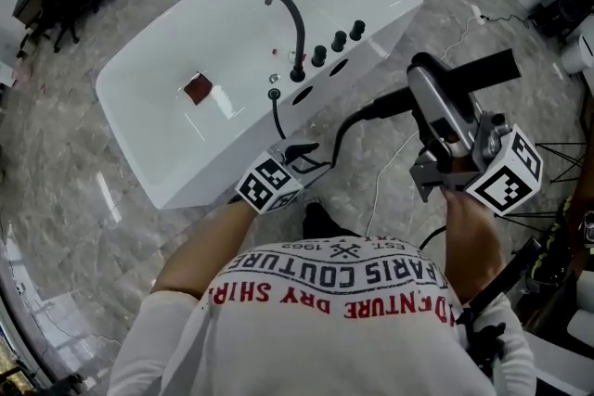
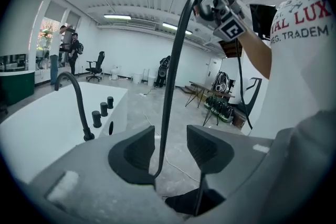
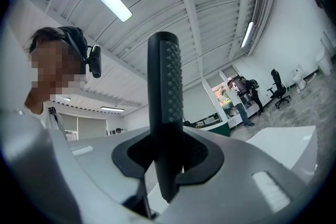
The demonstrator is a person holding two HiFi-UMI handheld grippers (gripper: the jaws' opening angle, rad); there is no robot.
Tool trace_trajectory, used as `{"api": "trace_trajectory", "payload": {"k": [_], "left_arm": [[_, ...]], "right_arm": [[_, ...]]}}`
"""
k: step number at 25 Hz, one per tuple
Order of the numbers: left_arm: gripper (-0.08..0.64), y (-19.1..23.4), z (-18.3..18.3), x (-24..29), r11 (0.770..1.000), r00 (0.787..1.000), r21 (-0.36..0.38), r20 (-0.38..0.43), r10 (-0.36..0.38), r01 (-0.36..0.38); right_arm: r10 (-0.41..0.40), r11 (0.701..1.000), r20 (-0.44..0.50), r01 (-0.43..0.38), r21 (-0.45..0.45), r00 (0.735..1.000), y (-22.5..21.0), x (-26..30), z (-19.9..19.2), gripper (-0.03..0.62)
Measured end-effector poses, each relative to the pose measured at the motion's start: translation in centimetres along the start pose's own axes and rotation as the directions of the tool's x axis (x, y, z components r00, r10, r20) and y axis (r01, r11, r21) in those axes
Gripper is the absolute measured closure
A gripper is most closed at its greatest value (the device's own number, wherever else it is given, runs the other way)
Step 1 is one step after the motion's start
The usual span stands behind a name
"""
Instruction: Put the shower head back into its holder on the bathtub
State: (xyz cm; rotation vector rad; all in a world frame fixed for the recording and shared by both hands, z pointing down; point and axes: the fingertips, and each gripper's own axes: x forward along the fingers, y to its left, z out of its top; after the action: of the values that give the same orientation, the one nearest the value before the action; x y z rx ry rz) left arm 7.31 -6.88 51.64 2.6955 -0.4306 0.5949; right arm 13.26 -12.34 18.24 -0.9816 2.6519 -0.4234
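Gripping the shower head in the right gripper, pads pressed on both sides of the black stick, nubbed face showing. Holding the left gripper spread wide, with the hose running up between the pads, close to one and pinched by neither. Standing at the near side of the bathtub, with the shower head out past its knob end, over the floor and well apart from the rim.

Likely to go wrong, as a judgement:
- Dragging the unpinched hose and letting a loop slide or snag on the bathtub edge on the way in.
- Twisting the stick within the pads, clamped as it is over only a narrow part.
- Missing the holder by coming in at the wrong tilt.
- Knocking the knobs or the faucet just beside the openings on the bathtub rim.

Hard to pick out the holder among the dark oval openings near the knobs. Impossible to follow the hose below the left gripper, cut off there by the gripper's own body. Too small to identify the reddish thing lying in the bathtub. No seeing the right gripper's pads in the head view, blocked by its grey body.
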Motion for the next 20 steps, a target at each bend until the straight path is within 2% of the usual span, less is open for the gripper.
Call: {"api": "trace_trajectory", "payload": {"k": [3, 6, 9, 14, 18, 19, 20], "left_arm": [[0.357, -0.1, -2.2, 2.9, 0.999, 0.997, 0.009, -0.063, -0.043, 0.044], [0.346, -0.2, -4.0, 5.8, 0.998, 0.990, 0.036, -0.128, -0.052, 0.057], [0.334, 0.0, -4.6, 8.4, 0.999, 0.990, 0.031, -0.142, -0.020, 0.025], [0.336, 0.5, -5.5, 10.5, 0.999, 0.983, 0.032, -0.181, -0.021, 0.027], [0.342, 0.5, -6.6, 11.2, 0.999, 0.977, 0.020, -0.213, -0.029, 0.034], [0.366, 0.6, -6.7, 11.2, 0.999, 0.976, 0.025, -0.218, -0.022, 0.028], [0.459, 0.7, -6.9, 11.2, 0.999, 0.975, 0.029, -0.220, -0.009, 0.016]], "right_arm": [[0.001, 0.999, -0.027, -0.002, -0.050, 1.000, 0.6, 0.3, 0.4, 0.486], [0.017, 0.999, -0.029, -0.018, -0.037, 0.999, 1.1, 0.0, 1.2, 0.486], [0.041, 0.999, -0.024, -0.041, -0.028, 0.999, 1.8, -1.0, 2.2, 0.486], [0.044, 0.998, -0.024, -0.045, -0.046, 0.999, 2.5, -1.3, 3.2, 0.486], [0.064, 0.998, 0.008, -0.064, -0.010, 0.998, 2.9, -1.6, 3.9, 0.488], [0.062, 0.998, 0.013, -0.062, -0.010, 0.998, 2.9, -1.8, 4.1, 0.488], [0.057, 0.998, 0.015, -0.057, -0.015, 0.998, 3.0, -1.9, 4.3, 0.486]]}}
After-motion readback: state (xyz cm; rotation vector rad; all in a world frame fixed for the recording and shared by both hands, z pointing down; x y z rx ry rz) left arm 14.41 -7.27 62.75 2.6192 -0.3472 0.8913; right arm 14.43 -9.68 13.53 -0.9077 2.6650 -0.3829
